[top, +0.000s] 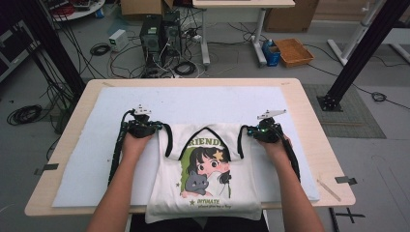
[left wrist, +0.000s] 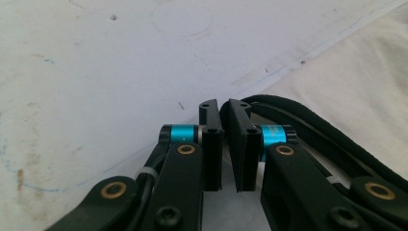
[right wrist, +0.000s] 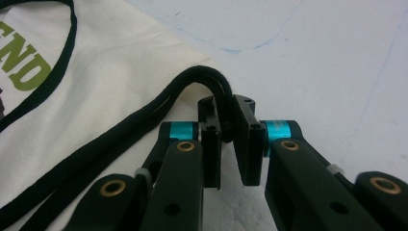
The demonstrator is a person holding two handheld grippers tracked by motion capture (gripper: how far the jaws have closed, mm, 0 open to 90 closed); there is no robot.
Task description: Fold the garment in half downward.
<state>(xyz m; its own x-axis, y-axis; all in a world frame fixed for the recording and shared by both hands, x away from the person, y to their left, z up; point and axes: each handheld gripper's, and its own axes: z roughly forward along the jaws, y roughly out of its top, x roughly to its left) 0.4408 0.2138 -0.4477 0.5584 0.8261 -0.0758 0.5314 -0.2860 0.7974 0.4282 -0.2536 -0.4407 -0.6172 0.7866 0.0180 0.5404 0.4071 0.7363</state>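
On white mat [top: 96, 145] | tote bag [top: 205, 193] lengthwise, straps away (flat) | left gripper [left wrist: 221, 109], right gripper [right wrist: 226, 108] pinch straps

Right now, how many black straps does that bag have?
2. The left strap lies along the bag's left edge, pinched by the left gripper. The right strap lies along its right edge, pinched by the right gripper.

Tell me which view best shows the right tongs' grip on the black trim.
Right gripper view: the right tongs pinch the looped black trim close up. The high view shows the tongs small at the shirt's corner, grip unclear. The left gripper view shows the other trim edge.
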